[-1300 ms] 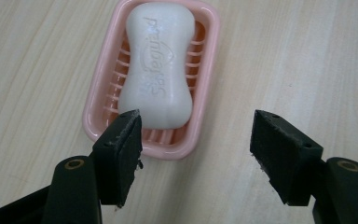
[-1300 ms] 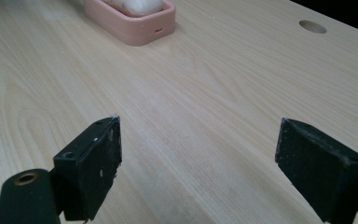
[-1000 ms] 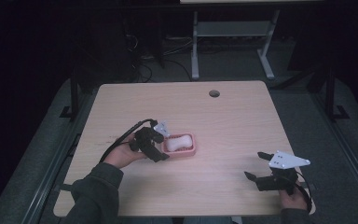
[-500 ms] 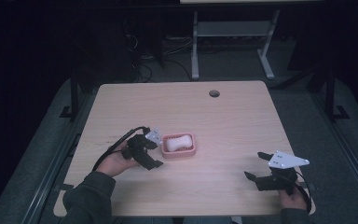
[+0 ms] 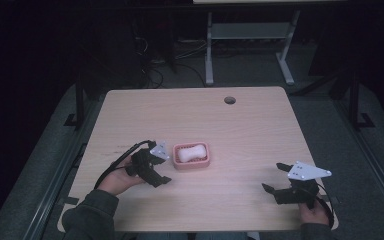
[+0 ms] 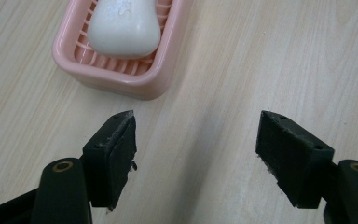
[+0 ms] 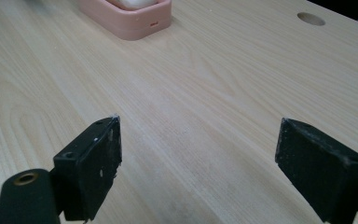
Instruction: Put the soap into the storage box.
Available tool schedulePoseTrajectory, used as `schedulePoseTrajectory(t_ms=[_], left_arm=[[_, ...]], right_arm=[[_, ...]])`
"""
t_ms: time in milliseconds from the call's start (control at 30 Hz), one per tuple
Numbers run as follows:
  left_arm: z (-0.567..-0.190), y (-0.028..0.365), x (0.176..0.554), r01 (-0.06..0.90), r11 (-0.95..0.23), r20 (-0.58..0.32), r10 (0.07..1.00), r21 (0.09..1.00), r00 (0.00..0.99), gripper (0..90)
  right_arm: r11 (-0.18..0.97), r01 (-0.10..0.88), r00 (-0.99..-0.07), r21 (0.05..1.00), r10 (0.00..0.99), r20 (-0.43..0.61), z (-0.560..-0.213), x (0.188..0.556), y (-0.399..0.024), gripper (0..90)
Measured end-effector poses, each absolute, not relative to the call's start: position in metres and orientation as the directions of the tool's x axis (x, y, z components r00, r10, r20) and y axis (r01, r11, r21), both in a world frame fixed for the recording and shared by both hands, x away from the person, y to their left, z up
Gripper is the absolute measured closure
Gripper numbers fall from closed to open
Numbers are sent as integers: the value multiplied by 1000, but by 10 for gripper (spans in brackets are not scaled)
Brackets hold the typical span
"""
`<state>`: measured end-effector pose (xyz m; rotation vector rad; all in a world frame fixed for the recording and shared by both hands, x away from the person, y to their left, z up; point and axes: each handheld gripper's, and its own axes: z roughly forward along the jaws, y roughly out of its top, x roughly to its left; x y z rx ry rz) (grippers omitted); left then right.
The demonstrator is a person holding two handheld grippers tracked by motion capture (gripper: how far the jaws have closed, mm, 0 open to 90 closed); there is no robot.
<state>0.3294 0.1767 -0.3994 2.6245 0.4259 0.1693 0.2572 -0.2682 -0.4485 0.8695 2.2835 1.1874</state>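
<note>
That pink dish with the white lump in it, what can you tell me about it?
The pink soap dish is a small rounded rectangular tray that looks like moulded plastic, with raised ribs across its floor and a small slot in one side wall. It sits flat on the wooden table, a little left of centre. A smooth white bar of soap, faintly embossed, lies on the ribs. The left gripper is close beside it with its jaws open and apart from the dish; nothing else touches it.

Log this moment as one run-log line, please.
left gripper: jaws just opening, empty, beside soap dish | soap: in dish | right gripper: open, empty
</note>
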Motion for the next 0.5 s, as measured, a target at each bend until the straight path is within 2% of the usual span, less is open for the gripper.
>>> schedulePoseTrajectory(t_ms=[500], left_arm=[[-408,197,314,291,-823,40,354,487,934,281]], right_arm=[[444,332,-718,832,691,-83,-448,257,-266,137]])
